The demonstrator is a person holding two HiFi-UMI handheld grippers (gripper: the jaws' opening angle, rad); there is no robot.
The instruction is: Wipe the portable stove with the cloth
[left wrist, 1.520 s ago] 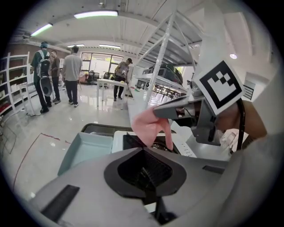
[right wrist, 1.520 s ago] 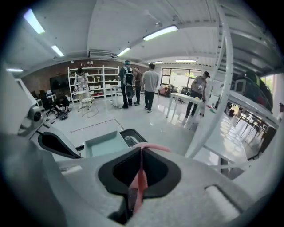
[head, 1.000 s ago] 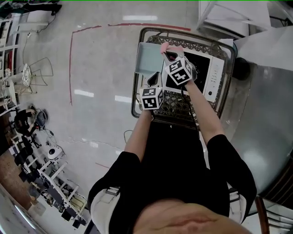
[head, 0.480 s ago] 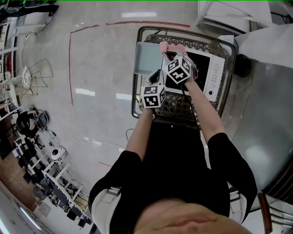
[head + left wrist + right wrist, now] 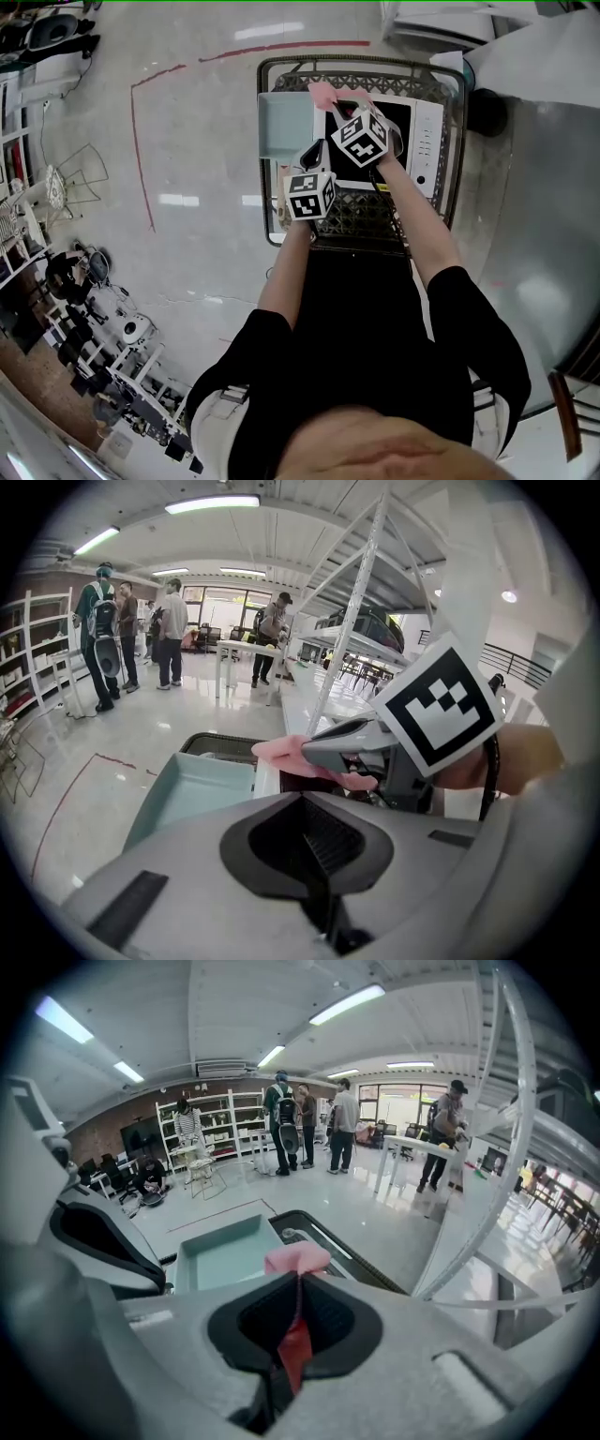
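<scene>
The portable stove [image 5: 427,131], white with a black top, sits on the table [image 5: 361,217] at the upper centre of my head view. The pink cloth [image 5: 322,93] is at the stove's upper left corner, pinched tight between the fingers of my right gripper [image 5: 339,111]. A teal tray [image 5: 281,122] lies just left of the stove. My left gripper [image 5: 314,157], lower left of the right one, has its fingers closed together on nothing.
</scene>
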